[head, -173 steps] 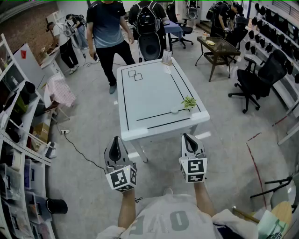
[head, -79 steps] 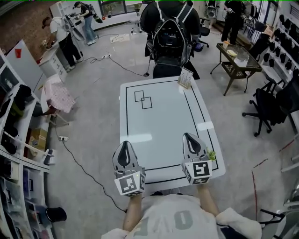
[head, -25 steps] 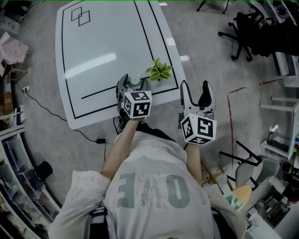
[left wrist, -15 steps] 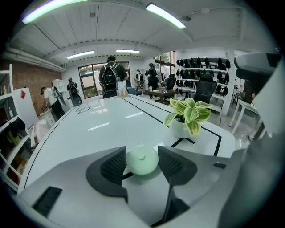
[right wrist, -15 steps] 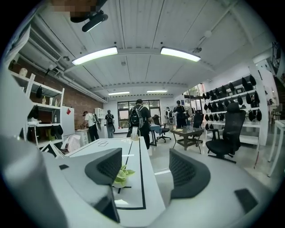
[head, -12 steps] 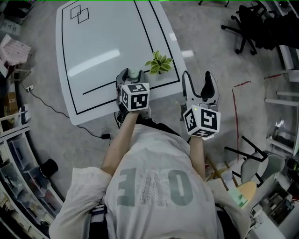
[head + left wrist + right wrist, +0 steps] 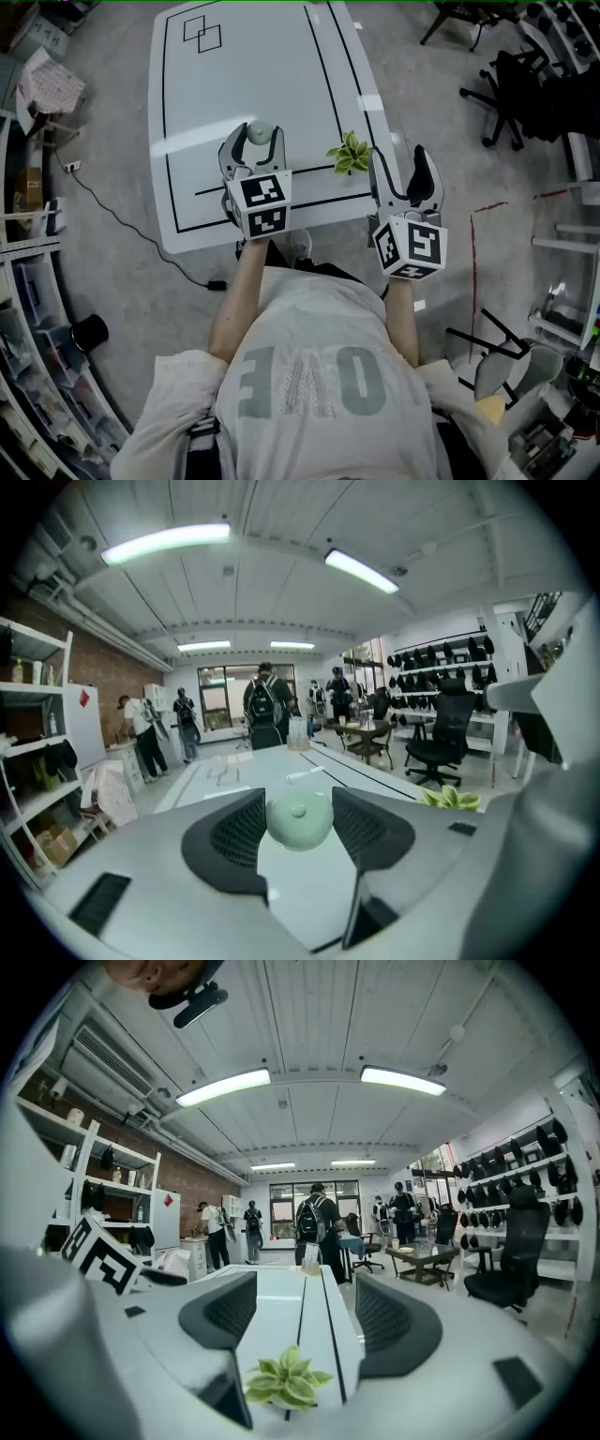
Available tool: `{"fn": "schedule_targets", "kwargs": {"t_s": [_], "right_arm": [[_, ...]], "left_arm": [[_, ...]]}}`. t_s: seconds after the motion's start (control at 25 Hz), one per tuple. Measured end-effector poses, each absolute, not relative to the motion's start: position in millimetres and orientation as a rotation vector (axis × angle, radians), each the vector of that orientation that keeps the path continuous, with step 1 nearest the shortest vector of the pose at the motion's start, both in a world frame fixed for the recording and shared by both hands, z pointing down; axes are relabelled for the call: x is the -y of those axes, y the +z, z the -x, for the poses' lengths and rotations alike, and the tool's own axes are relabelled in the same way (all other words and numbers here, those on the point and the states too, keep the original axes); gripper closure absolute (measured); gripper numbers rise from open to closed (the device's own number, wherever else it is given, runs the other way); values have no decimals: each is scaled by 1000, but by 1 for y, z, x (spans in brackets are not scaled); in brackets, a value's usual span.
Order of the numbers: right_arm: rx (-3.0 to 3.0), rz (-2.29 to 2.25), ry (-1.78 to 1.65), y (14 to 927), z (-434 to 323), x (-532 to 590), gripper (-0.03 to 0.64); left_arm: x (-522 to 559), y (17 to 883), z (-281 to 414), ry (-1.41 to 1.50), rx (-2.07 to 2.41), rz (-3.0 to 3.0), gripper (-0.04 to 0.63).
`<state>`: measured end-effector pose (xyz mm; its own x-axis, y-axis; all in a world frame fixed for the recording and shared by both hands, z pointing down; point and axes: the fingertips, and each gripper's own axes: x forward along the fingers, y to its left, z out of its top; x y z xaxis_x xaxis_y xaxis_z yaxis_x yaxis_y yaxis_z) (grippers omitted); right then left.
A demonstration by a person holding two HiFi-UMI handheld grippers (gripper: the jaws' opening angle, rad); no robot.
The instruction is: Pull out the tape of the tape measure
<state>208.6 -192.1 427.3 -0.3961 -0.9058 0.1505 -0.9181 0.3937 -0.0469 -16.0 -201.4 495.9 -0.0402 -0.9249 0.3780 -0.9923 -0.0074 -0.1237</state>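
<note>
one tape measure (image 7: 298, 820) in left gripper (image 7: 255, 139), right gripper (image 7: 401, 173) jaws apart, one plant (image 7: 351, 153)

— Surface?
— White table (image 7: 253, 66), black-bordered; two overlapping drawn squares (image 7: 204, 34) at far left corner; small leafy plant (image 7: 349, 153) stands near right edge.
— Tape measure (image 7: 260, 131)?
— Above near end; contact undetermined.
</note>
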Motion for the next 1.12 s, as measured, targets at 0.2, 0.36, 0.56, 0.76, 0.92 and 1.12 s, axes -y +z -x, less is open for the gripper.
{"fn": "schedule_targets", "kwargs": {"t_s": [0.2,0.36,0.56,0.76,0.92,1.12], "right_arm": [[2656,-1564,94,392,-138,207,295],[2739,-1497,40,368,-81,208,294],[2820,-1409,11,351,-21,201,295],[2853,-1349,-1,348,21,194,295],[2859,-1336,-12,344,38,192,295],[2842,-1351,-29,342,40,192,295]], "left_arm": [[191,404,98,521,2393,-2070,353],[163,331,158,317,2620,-2103,353],[121,272,218,116,2775,-2042,353],[88,258,271,157,2879,-1949,353],[87,253,286,161,2894,-1979,353],[91,251,281,173,2870,-2058,353]]}}
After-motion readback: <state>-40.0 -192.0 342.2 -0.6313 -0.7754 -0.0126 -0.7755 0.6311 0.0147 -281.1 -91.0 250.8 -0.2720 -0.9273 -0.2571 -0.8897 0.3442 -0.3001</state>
